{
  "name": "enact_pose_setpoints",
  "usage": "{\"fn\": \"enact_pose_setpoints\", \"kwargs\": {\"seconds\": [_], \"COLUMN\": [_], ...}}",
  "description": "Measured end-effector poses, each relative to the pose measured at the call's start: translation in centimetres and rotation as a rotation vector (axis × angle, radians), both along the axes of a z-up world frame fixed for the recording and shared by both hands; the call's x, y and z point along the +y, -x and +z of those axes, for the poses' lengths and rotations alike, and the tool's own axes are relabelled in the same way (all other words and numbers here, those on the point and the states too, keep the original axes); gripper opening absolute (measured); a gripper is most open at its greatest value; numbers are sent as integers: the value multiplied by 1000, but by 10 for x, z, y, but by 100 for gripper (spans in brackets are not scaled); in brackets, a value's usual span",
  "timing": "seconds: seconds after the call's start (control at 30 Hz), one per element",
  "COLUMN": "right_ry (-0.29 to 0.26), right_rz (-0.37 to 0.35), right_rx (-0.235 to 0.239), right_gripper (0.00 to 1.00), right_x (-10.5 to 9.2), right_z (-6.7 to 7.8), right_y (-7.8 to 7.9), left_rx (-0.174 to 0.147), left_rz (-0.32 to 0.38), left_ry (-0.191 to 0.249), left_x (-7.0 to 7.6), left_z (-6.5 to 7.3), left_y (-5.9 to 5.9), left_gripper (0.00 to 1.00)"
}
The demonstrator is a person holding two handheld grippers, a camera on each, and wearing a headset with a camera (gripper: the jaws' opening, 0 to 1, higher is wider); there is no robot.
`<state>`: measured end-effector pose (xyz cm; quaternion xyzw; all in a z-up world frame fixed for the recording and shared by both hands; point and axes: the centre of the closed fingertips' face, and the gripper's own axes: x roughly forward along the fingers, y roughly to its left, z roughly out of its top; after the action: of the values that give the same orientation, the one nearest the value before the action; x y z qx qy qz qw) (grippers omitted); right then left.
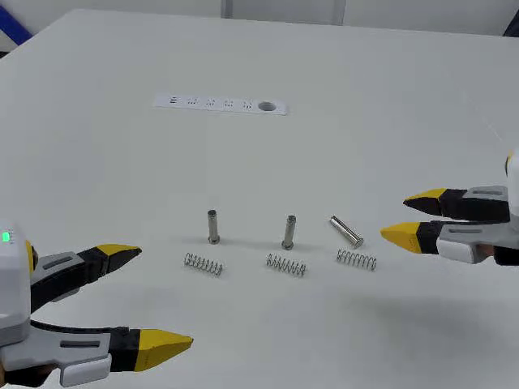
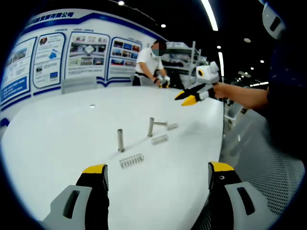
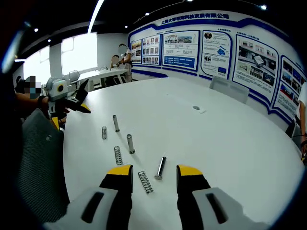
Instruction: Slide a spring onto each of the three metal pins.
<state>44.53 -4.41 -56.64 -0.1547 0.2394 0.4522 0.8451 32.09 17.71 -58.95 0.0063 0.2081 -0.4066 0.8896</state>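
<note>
Hovering open and empty before any threading, left tongs [image 1: 165, 298] and right tongs [image 1: 394, 217] probably need the toppled pin [image 1: 346, 231] first.

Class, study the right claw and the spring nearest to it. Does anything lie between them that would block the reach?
Nothing visible does. The right claw is open, and the spring lies just ahead of it on the table. The pin that lies flat is beside the spring, apart from it, not across the path.
</note>
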Motion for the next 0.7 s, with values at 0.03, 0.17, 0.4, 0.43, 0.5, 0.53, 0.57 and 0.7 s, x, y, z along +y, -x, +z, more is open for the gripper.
{"fn": "enact_pose_setpoints", "kwargs": {"seconds": [0.03,0.17,0.4,0.43,0.5,0.53,0.57,0.7], "right_ry": [6,35,80,89,99,103,108,134], "right_rz": [-2,-7,-1,1,2,3,3,0], "right_rx": [3,21,39,41,52,57,58,75], "right_gripper": [36,35,33,32,32,31,31,29], "right_x": [1,5,13,15,17,18,19,24], "right_z": [-2,-10,-22,-24,-29,-31,-32,-41], "right_y": [-2,-13,-26,-28,-31,-32,-33,-38], "left_rx": [0,2,1,1,2,3,3,6], "left_rz": [-1,-5,-8,-8,-8,-8,-7,-8], "left_ry": [0,-3,-5,-4,-5,-5,-6,-8], "left_x": [0,0,-1,-1,-1,-1,-1,-1], "left_z": [0,-1,0,0,0,-1,-1,-2], "left_y": [0,1,0,0,0,0,0,1], "left_gripper": [87,87,86,86,86,86,86,86]}}
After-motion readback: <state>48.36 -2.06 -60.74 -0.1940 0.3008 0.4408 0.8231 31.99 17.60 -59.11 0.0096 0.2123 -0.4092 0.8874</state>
